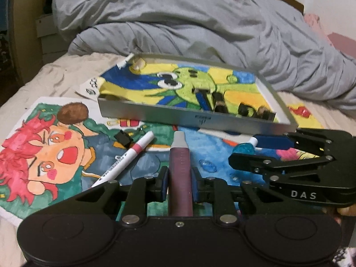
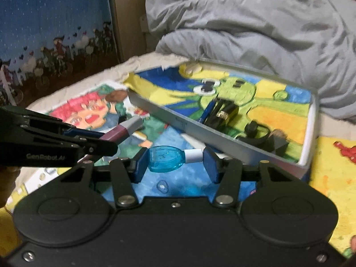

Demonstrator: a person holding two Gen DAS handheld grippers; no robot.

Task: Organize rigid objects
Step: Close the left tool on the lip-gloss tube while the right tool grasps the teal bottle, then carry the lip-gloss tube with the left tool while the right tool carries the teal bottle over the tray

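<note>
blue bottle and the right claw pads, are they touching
Touching. The right wrist view shows the blue bottle lying crosswise in the right claw: one pad presses its base, the other its white cap, with no gap at either end.

Brushed matt metal tray (image 1: pixel 155 113), translucent glossy blue plastic bottle (image 2: pixel 165 159), rumpled grey cloth duvet (image 1: pixel 178 22).
</note>
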